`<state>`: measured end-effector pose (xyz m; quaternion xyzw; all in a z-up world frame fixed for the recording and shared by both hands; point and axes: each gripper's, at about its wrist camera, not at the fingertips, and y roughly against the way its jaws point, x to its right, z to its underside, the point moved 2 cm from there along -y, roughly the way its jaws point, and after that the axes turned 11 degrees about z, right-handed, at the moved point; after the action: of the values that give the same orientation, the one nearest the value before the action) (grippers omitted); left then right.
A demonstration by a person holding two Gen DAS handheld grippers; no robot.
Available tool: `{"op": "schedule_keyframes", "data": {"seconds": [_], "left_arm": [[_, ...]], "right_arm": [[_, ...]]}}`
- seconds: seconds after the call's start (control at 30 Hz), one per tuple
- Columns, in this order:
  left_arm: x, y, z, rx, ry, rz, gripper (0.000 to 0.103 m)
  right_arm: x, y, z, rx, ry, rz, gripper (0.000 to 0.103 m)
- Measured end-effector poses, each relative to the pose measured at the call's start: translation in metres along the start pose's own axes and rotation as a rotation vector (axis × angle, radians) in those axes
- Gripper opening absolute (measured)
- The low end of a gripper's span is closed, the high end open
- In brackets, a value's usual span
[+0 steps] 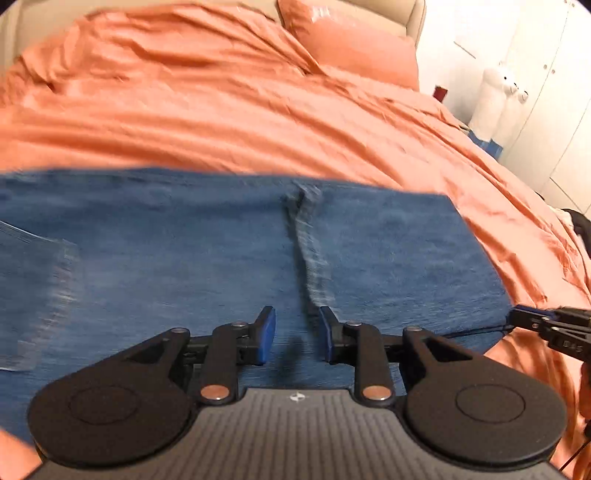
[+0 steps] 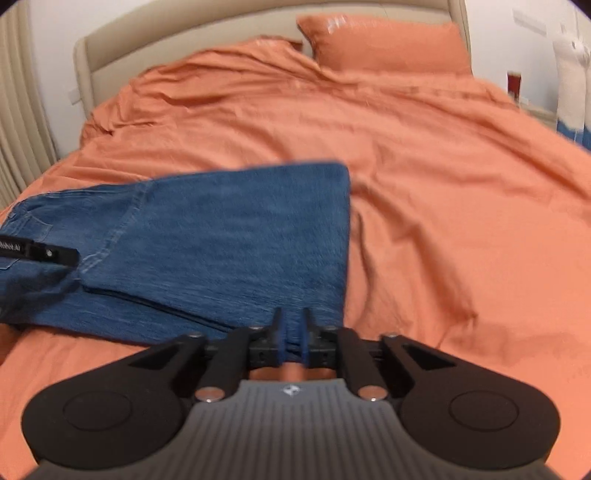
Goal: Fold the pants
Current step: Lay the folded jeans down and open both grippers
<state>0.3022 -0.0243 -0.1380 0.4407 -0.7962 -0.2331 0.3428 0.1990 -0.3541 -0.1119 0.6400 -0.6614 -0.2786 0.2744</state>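
Blue denim pants (image 1: 207, 251) lie folded flat on an orange bed cover, and they also show in the right wrist view (image 2: 229, 240). My left gripper (image 1: 297, 334) hangs just above the denim, near a leg seam, with its blue pads apart and nothing between them. My right gripper (image 2: 291, 338) is shut on the near right edge of the pants, with denim pinched between its pads. The right gripper shows at the right edge of the left wrist view (image 1: 517, 319), at the fold's corner. The left gripper's tip (image 2: 55, 254) shows over the pocket area.
The orange bed cover (image 2: 443, 192) spreads wide to the right and behind the pants. An orange pillow (image 2: 384, 44) lies against the beige headboard (image 2: 177, 33). A white plush toy (image 1: 495, 96) and white cupboards stand beside the bed.
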Motion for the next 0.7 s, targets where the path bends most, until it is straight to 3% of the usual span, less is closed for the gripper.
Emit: {"op": "schedule_keyframes", "data": {"seconds": [0.03,0.23,0.37,0.53,0.7], "left_arm": [[-0.008,0.012,-0.002,0.013,0.003,-0.018,0.032],[-0.077,0.093,-0.011,0.097,0.098,-0.145,0.033],[-0.135,0.145,-0.006,0.173,0.244,-0.203,0.039],[-0.209,0.177,0.027,0.283,0.495,-0.22,0.048],[-0.278,0.176,0.063,0.426,0.783,-0.12,0.048]], "right_arm": [[-0.006,0.005,-0.002,0.009,0.02,-0.003,0.023],[-0.059,0.019,-0.022,0.042,0.135,-0.06,0.022],[-0.101,0.006,-0.038,0.027,0.195,-0.088,0.022],[-0.147,-0.017,-0.052,-0.004,0.231,-0.104,0.022],[-0.182,-0.043,-0.064,-0.026,0.274,-0.097,0.022]]}}
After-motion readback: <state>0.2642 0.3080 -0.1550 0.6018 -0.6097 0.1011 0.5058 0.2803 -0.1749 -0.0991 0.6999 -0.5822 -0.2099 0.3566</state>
